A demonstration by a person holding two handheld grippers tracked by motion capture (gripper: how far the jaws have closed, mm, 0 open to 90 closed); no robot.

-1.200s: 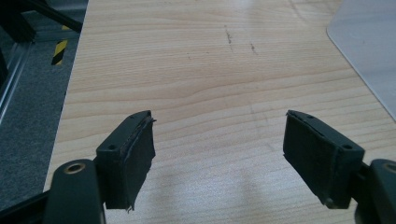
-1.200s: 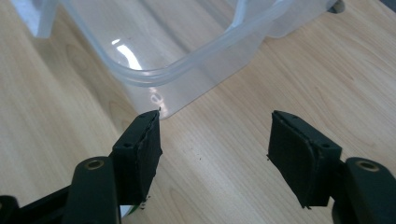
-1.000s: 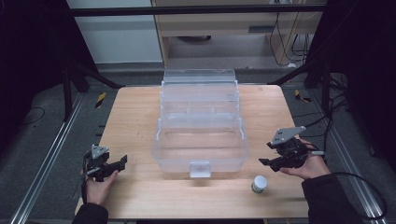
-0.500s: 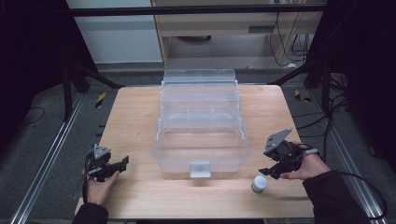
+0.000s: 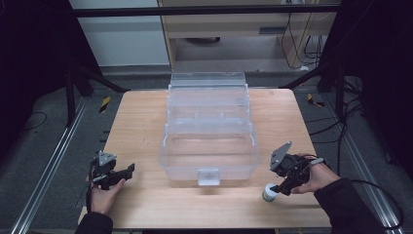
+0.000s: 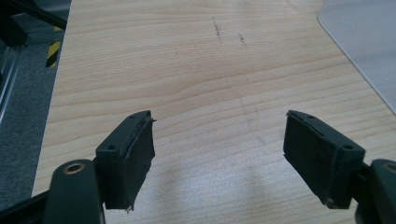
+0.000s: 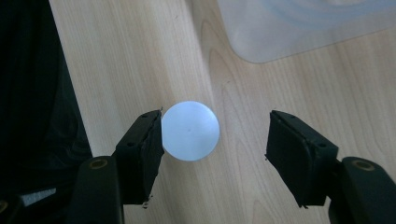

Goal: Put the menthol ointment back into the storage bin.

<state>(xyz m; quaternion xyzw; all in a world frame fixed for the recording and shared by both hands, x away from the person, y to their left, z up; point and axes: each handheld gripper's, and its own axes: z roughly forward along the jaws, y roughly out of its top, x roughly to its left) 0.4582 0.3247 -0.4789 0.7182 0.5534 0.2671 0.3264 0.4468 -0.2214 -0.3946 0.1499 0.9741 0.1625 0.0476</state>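
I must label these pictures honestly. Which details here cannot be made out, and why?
- Small jar, right gripper view: seen from above, its white lid hides the body and contents.
- Jar label, high view: too small to read.
- Clear box, both gripper views: cut off by the edge.
- Box clasp, high view: too blurred to tell whether it is latched.

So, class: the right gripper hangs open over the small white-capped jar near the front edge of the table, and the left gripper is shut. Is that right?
Not quite. The left gripper is open too: the left gripper view shows its jaws wide apart over bare table. The rest holds: the right gripper is open over the white-capped jar.
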